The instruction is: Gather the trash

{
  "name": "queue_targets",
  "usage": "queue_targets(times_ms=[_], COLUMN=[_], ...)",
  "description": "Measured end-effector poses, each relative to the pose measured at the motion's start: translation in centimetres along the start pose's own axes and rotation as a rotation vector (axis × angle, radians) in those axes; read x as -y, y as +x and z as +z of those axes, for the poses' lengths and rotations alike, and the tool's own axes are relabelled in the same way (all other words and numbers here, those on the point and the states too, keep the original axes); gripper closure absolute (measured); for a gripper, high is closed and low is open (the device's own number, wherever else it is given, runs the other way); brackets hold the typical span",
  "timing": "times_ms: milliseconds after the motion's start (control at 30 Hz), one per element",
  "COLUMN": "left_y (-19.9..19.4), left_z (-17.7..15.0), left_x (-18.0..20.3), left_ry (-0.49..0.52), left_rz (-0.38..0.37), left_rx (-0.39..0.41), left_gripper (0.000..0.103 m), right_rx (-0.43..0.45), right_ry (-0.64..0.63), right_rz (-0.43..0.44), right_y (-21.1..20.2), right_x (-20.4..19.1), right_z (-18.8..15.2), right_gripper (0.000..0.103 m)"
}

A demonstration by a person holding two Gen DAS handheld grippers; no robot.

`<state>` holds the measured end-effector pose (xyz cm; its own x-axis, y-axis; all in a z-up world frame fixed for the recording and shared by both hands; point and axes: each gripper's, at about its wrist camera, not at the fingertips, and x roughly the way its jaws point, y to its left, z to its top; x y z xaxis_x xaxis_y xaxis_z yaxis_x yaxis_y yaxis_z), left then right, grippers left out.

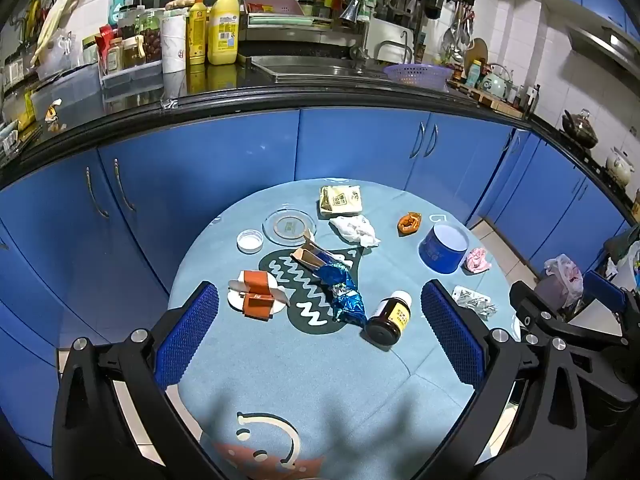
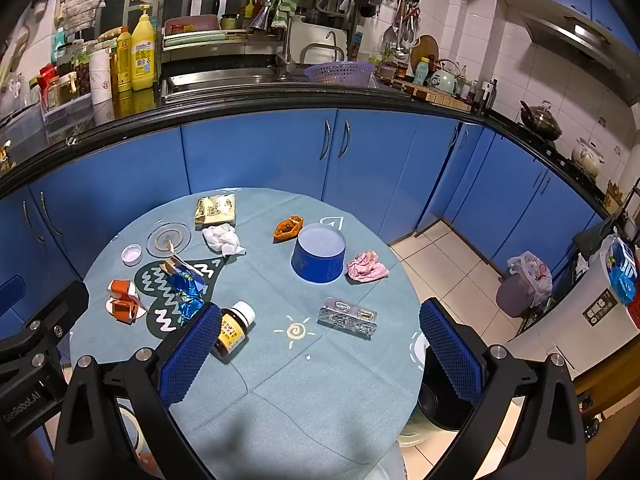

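Observation:
A round table with a blue cloth (image 1: 304, 364) (image 2: 304, 380) holds scattered trash. There is a crumpled blue foil wrapper (image 1: 344, 292) (image 2: 188, 292), a white tissue wad (image 1: 354, 230) (image 2: 222, 239), a pink crumpled paper (image 1: 477, 260) (image 2: 366, 268), an orange wrapper (image 1: 409, 222) (image 2: 287, 228), a silver blister pack (image 1: 474, 300) (image 2: 348, 318) and a yellow packet (image 1: 341, 200) (image 2: 216, 209). My left gripper (image 1: 320, 340) is open above the table's near side. My right gripper (image 2: 320, 348) is open, hovering near the blister pack.
A brown pill bottle (image 1: 390, 318) (image 2: 234, 330), an upturned blue bowl (image 1: 444, 248) (image 2: 320, 254), a glass ashtray (image 1: 289, 226), a small lid (image 1: 250, 241) and an orange-and-white item (image 1: 258, 296) also lie on the table. Blue cabinets (image 1: 200, 168) stand behind. A bagged bin (image 2: 520, 284) stands on the floor right.

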<state>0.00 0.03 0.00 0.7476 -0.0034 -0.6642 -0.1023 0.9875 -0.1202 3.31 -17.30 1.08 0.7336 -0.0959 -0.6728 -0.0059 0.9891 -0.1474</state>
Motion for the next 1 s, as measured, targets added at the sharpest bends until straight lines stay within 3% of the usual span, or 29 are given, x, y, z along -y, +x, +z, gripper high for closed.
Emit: queue_targets(times_ms=[1000], left_y=[0.28], left_z=[-0.04], left_x=[-0.56], left_ry=[-0.007], left_rz=[0.002], left_rx=[0.0], left_gripper=[0.003], right_rx=[0.002], right_ry=[0.0], right_rz=[-0.003], right_y=[-0.07], right_x=[0.13], right_z=[-0.01], right_gripper=[0.006])
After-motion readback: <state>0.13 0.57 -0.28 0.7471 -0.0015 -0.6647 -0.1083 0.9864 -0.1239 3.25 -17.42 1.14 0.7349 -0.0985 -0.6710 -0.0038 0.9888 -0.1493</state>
